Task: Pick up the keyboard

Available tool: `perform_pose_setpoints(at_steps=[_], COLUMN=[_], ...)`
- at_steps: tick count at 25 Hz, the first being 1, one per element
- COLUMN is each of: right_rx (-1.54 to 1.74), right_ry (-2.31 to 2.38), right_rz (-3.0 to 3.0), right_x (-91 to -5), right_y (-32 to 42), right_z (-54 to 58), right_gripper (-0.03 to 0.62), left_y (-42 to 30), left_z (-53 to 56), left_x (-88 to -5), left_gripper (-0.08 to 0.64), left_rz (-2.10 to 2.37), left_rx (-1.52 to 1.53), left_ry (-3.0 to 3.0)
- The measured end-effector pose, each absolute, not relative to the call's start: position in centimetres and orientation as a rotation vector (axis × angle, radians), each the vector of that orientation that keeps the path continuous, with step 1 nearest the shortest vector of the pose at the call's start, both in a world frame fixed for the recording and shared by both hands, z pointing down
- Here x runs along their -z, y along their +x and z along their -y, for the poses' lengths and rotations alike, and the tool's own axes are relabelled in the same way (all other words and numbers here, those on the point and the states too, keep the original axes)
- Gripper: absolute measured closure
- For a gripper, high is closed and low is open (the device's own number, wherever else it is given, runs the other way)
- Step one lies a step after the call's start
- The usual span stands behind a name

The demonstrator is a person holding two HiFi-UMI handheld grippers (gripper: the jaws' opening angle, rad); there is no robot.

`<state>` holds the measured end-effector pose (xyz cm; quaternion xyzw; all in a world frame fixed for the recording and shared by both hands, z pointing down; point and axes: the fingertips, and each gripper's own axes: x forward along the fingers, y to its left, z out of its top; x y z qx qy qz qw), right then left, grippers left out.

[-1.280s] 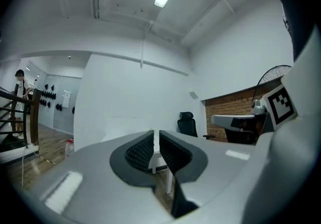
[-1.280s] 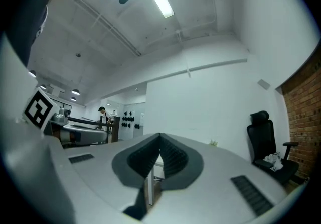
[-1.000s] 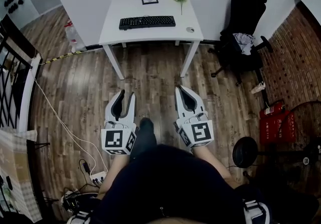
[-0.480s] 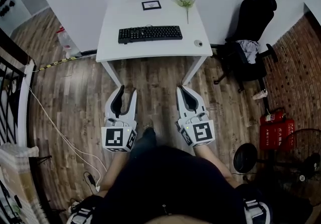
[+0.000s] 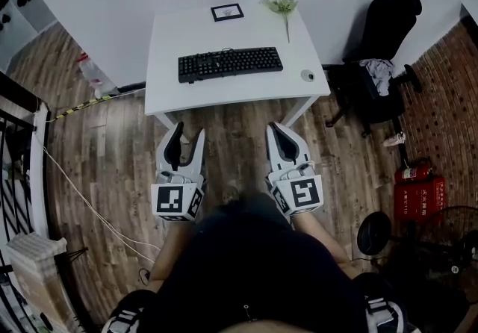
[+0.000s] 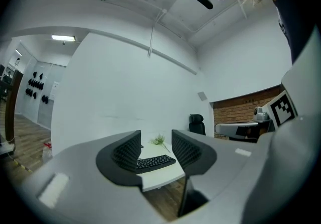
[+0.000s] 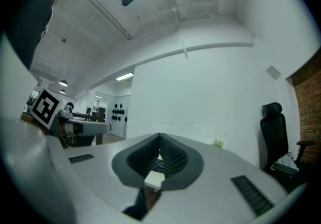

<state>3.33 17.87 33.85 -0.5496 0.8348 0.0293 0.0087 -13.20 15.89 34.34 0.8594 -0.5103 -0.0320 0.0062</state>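
Closed in on table [image 5: 172, 89] since earlier frame, short of its edge | left gripper [image 5: 184, 130]: opening, nothing between jaws | right gripper [image 5: 278, 128]: fully closed, empty | keyboard [image 5: 230, 63]: flat on table, untouched | remaining: reach, grasp, lift

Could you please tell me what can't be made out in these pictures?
- Small black-framed picture, head view: content too small to read.
- Small round grey object on the white table, head view: too small to identify.
- Black keyboard, right gripper view: almost wholly hidden behind the right tool's shut jaws.
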Motion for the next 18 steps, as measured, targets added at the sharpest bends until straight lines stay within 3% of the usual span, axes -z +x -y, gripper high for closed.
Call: perform_pose_setpoints(at_steps=[18], right_rx=[-0.058], right_ry=[-1.695], right_rz=[-2.643], right_x=[-35.9], right_y=[2.9], right_z=[-7.4], right_gripper=[0.581], left_y=[-14.4], left_z=[-5.9], left_x=[-37.5], left_gripper=[0.376], left_rz=[1.560], left_rx=[0.050], left_ry=[2.613])
